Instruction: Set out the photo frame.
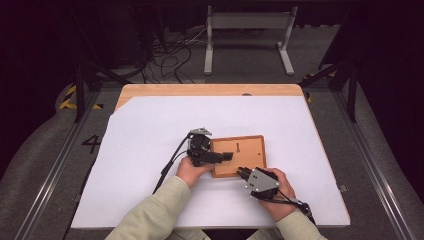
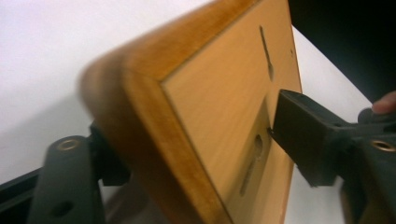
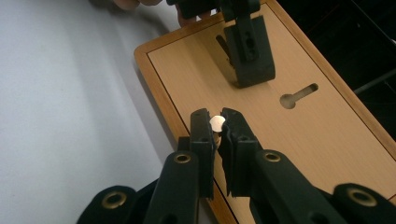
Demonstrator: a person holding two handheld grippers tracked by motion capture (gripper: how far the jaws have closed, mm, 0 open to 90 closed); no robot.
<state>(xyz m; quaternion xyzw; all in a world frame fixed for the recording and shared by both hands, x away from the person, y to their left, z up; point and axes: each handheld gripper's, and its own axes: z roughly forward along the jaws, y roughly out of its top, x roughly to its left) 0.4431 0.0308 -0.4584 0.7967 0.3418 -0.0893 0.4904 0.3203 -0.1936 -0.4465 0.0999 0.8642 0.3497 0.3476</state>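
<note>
Between left gripper (image 2: 187, 154) jaws, wooden frame (image 2: 219, 116) edge clamped, right gripper (image 3: 217, 122) jaws pinching small metal tab (image 3: 216, 122)

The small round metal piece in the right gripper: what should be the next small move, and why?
Probably bring the right gripper and its small round metal piece toward the keyhole slot. The left gripper already clamps the wooden frame at its edge, steadying it.

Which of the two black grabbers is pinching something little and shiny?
The right gripper, pinching a small shiny disc over the wooden board. The left gripper clamps the board's edge instead.
</note>
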